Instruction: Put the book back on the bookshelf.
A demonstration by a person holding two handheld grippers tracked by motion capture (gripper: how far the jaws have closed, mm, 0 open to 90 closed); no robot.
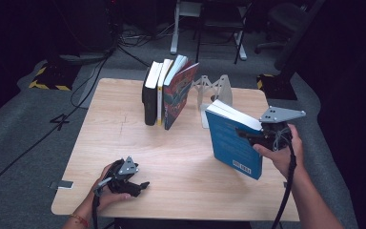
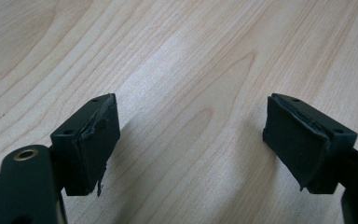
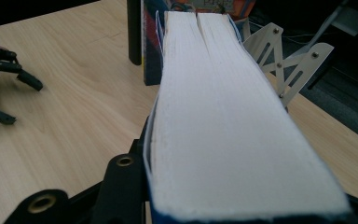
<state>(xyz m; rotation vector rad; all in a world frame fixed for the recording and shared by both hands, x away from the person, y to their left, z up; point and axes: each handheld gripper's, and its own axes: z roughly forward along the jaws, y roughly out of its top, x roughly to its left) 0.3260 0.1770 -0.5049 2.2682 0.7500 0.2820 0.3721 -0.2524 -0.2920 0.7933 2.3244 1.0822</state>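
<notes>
A thick blue-covered book [image 1: 231, 140] hangs tilted over the right side of the wooden table [image 1: 138, 143], with my right gripper [image 1: 251, 137] shut on its fore-edge side. In the right gripper view the book's white page block [image 3: 223, 116] runs away from the jaws toward a row of books. My left gripper [image 1: 140, 186] lies low at the table's front left. Its jaws stand open over bare wood, and the torn black pads [image 2: 93, 140] have nothing between them. The left gripper [image 3: 9, 84] also appears far off in the right gripper view.
Three books [image 1: 167, 93] stand upright at the back middle of the table, the rightmost one leaning. A white metal bookend [image 1: 214, 93] stands just to their right, behind the held book. Chairs and cables lie on the floor beyond the table.
</notes>
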